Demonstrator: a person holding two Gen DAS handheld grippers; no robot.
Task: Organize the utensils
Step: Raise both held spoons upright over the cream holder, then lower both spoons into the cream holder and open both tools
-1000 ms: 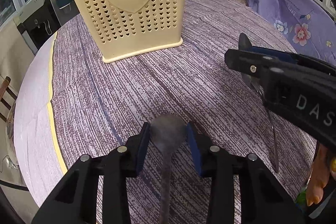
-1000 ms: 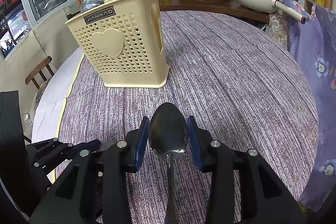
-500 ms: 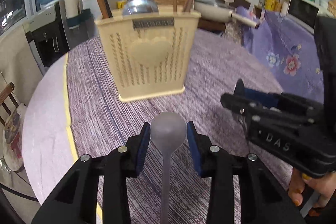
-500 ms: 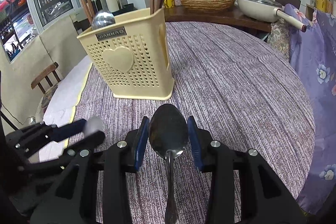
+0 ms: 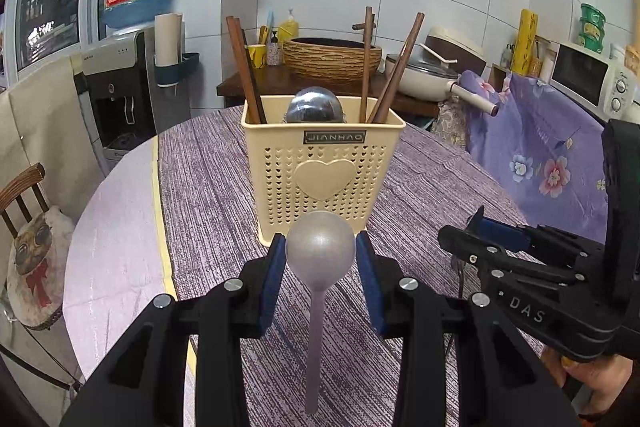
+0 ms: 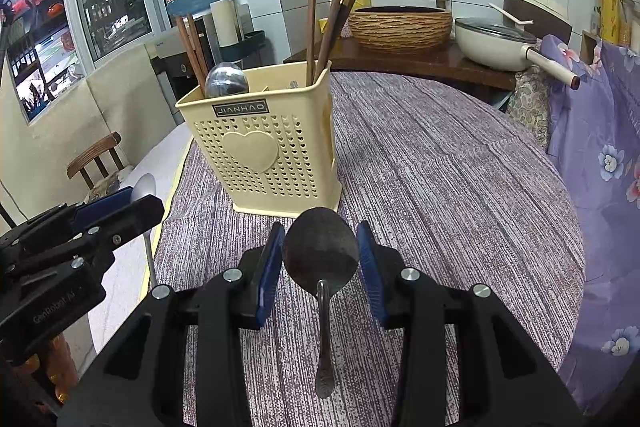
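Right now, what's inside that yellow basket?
In the yellow basket: brown chopsticks and a shiny metal spoon bowl poke out. Their lower parts are covered by its walls.

The left gripper (image 5: 321, 279) was a black plastic frame with 2 angular fingers, each lined on its inner face with a blue ribbed pad (image 5: 273, 281). Round silver screw heads (image 5: 234, 284) sat along the top of each finger, 2 to a side. The right gripper (image 6: 321, 269) had the same build: black arms, blue pads (image 6: 370, 271), silver screws (image 6: 410, 273). Seen from the side, the right one's body carried white letters reading "DAS", and the left one's a fainter line beginning "GenRobot".
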